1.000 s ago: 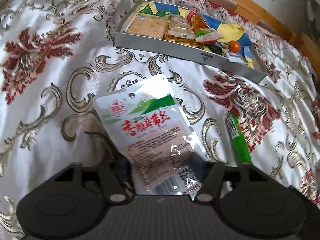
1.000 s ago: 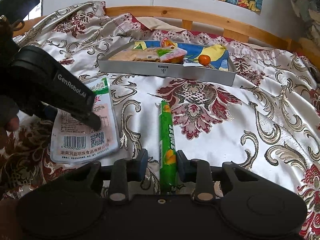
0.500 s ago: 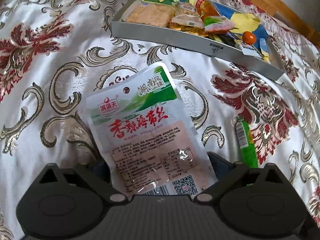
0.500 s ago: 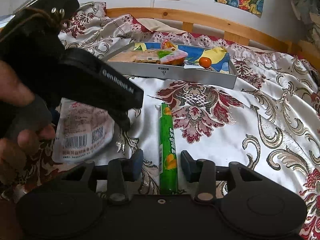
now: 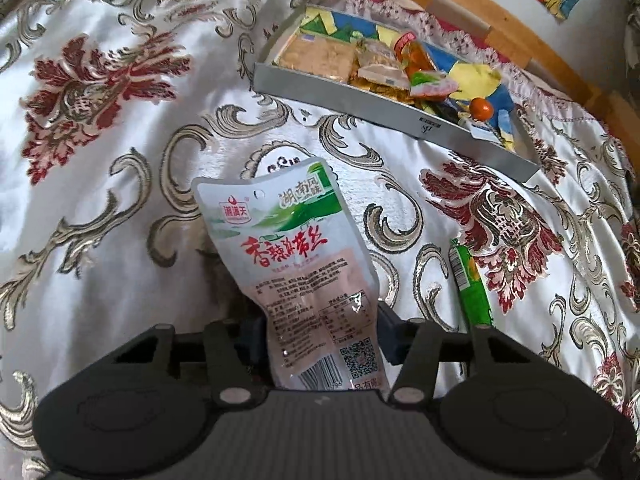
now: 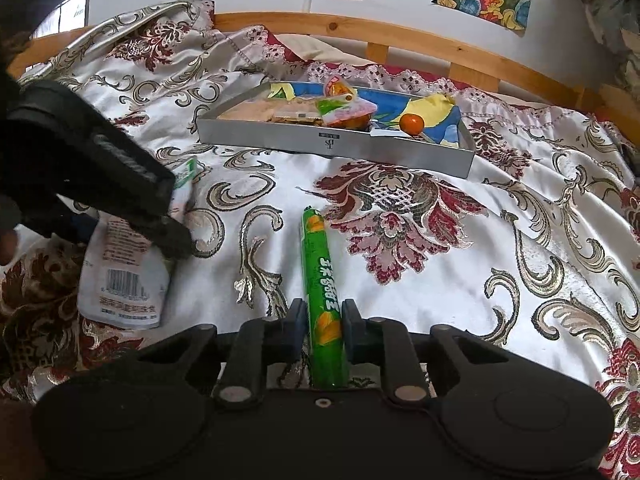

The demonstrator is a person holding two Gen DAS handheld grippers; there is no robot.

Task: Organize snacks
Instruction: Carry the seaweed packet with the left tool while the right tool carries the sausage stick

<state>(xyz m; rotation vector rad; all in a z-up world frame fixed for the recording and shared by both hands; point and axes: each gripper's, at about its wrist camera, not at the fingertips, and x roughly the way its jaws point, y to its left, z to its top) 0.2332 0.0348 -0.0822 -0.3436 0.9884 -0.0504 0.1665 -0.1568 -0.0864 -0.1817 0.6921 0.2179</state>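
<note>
Two hand-held grippers engaging snack packets on a patterned bedspread.
The left gripper (image 5: 320,330) is closing its jaws about a white-and-green pouch (image 5: 294,264) with red lettering; the right gripper (image 6: 323,326) is clamped on a slender green stick packet (image 6: 322,280). Beyond lies open bedspread (image 6: 440,280), then a grey snack-filled tray (image 6: 336,144) before the wooden bed rail (image 6: 460,54).

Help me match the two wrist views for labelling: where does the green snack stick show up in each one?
Left wrist view: the green snack stick lies on the bedspread at lower right, right of the white snack pouch.
Right wrist view: it runs up the lower centre, its near end between the right gripper fingers, which are shut on it.
Shared landmark: the grey snack tray beyond it.
</note>
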